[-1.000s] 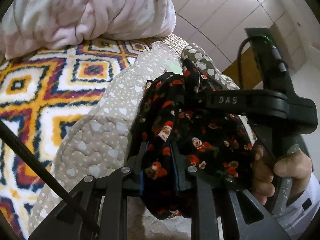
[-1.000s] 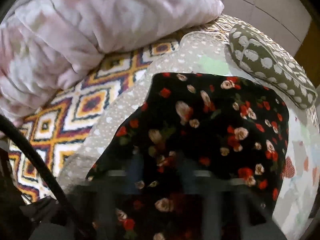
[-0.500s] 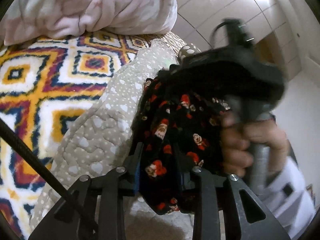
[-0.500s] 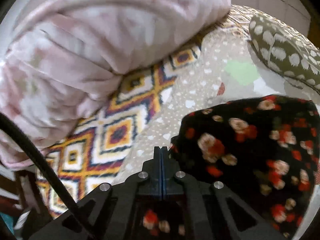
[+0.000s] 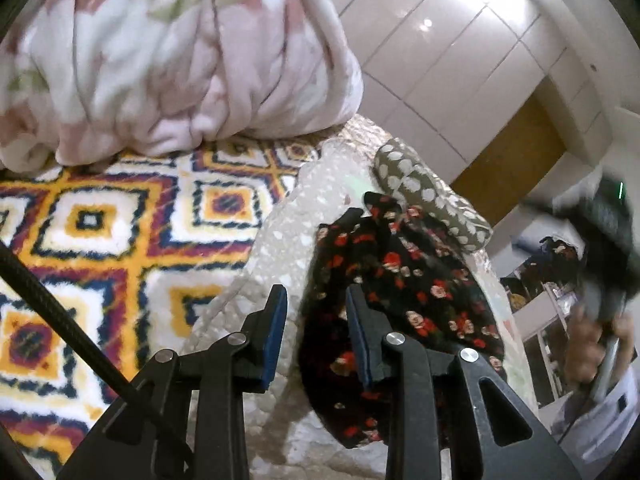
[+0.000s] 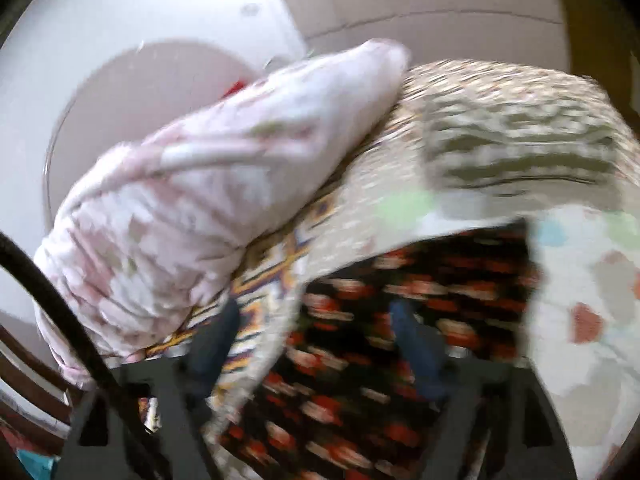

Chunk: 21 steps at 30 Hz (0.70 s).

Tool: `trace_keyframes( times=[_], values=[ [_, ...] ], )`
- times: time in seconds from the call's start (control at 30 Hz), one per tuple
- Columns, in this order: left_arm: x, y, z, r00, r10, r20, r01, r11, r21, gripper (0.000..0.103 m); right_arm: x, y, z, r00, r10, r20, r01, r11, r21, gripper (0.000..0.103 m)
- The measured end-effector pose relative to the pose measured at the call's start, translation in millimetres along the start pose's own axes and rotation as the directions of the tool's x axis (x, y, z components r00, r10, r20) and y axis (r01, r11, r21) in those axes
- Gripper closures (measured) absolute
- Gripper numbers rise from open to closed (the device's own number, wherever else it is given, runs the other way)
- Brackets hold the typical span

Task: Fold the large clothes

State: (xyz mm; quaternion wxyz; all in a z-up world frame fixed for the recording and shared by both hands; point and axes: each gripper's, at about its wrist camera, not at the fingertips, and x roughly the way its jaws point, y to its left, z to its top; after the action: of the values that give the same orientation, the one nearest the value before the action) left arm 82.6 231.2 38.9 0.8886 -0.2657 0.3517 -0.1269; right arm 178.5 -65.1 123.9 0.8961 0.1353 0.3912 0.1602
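A black garment with red and cream flowers (image 5: 404,300) lies folded in a compact pile on a beige quilt with white hearts (image 5: 276,240). My left gripper (image 5: 316,300) is open and empty just above the garment's left edge, its blue pads apart. The right wrist view is blurred by motion; the garment (image 6: 400,320) lies below my right gripper (image 6: 316,320), whose blue pads stand wide apart and hold nothing. The right gripper also shows blurred at the far right of the left wrist view (image 5: 612,248), held in a hand.
A rolled pink blanket (image 5: 160,60) lies at the back left on a patterned orange, white and blue cover (image 5: 100,232). An olive pillow with white spots (image 5: 428,196) lies behind the garment. White wardrobe doors (image 5: 440,60) stand beyond the bed.
My left gripper has opened and let go of the garment, which now lies on the quilt. My right gripper has opened, pulled away to the right and is moving fast.
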Motion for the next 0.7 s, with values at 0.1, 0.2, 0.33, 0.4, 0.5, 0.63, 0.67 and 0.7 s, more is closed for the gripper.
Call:
trace_keyframes(
  times=[0.1,0.2,0.33,0.4,0.5,0.63,0.67,0.7],
  values=[
    [1.7,-6.2,-1.8,1.0,0.003,0.003,-0.003,1.0,0.019,0.069,-17.4,-62.2,-33.4,0.997,-0.062,-0.048,0.066,0.995,0.079,0.014],
    [13.5,-10.4,-4.3,0.999,-0.013,-0.033,0.013,1.0,0.013,0.055,-9.3,-118.0,-73.7,0.994,-0.021,-0.104,0.043,0.976,0.216,0.014],
    [47.4,-5.0,-14.3,0.987,0.015,-0.158,-0.017,1.0,-0.014,0.052,26.7,-160.3,-111.8,0.963,0.253,-0.089,-0.197,0.891,0.409,0.012],
    [57.3,-2.1,-17.5,0.982,0.018,-0.186,-0.023,0.999,-0.026,0.05,49.1,-171.1,-119.4,0.919,0.392,-0.033,-0.328,0.811,0.485,0.011],
    [61.3,1.2,-17.4,0.982,0.021,-0.19,-0.03,0.999,-0.041,0.043,83.9,-166.5,-121.6,0.88,0.474,-0.015,-0.399,0.757,0.517,0.005],
    [63.2,-1.1,-20.5,0.983,0.035,-0.18,-0.046,0.997,-0.056,0.043,105.4,-141.2,-106.7,0.903,0.426,-0.045,-0.345,0.786,0.513,0.015],
    [62.1,-4.7,-21.5,0.984,0.035,-0.173,-0.046,0.997,-0.056,0.043,106.5,-138.6,-102.5,0.908,0.415,-0.052,-0.33,0.787,0.521,0.022],
    [62.2,-9.2,-23.0,0.985,0.037,-0.168,-0.048,0.997,-0.057,0.045,102.0,-136.3,-97.8,0.912,0.406,-0.054,-0.323,0.794,0.514,0.033]
  ],
)
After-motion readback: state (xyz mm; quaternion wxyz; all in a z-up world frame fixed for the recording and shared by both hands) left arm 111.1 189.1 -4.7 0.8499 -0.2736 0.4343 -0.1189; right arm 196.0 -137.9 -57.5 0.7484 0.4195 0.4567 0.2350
